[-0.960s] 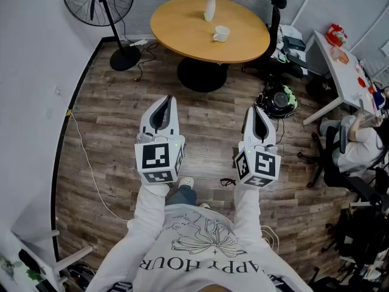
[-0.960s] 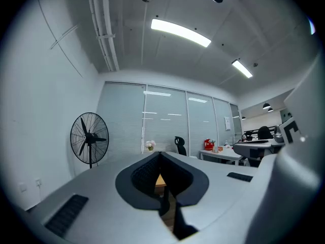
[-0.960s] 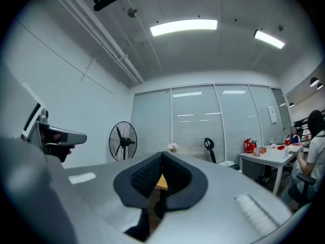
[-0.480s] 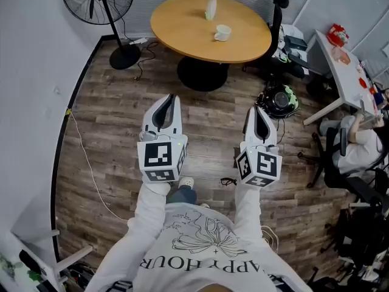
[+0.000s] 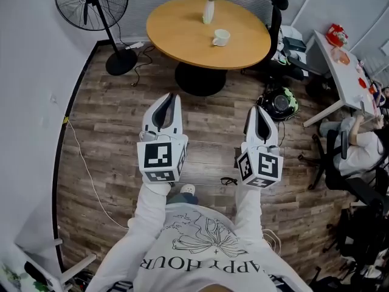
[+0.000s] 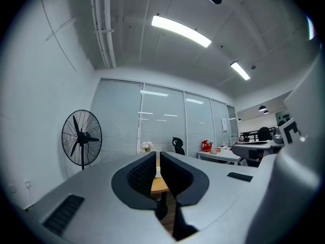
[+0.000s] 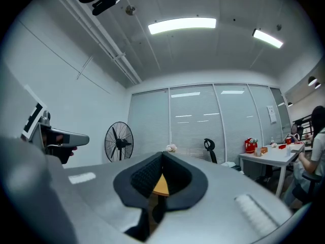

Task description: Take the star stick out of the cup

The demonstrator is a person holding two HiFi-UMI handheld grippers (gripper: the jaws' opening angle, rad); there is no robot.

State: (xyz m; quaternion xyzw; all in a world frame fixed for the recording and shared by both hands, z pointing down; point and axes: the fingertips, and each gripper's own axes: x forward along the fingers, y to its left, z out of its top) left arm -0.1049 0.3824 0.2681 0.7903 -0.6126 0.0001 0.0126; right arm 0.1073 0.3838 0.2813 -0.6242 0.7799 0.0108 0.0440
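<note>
White cup [image 5: 221, 36] stood at upper centre, well ahead, between our left gripper [image 5: 169, 97] and right gripper [image 5: 258, 109], both closed and empty.

A small white ceramic cup [image 5: 221, 37] stands upright on the round, light-brown wooden table [image 5: 176, 29] at the far side of the room. In the head view it sits right of the tabletop's middle, well in from the rim, with bare wood all round it. It stands near a slim white vase of pale flowers [image 5: 208, 8] but apart from it, to the vase's right and nearer the viewer. The star stick can't be made out; the cup is too small to show what's inside.
</note>
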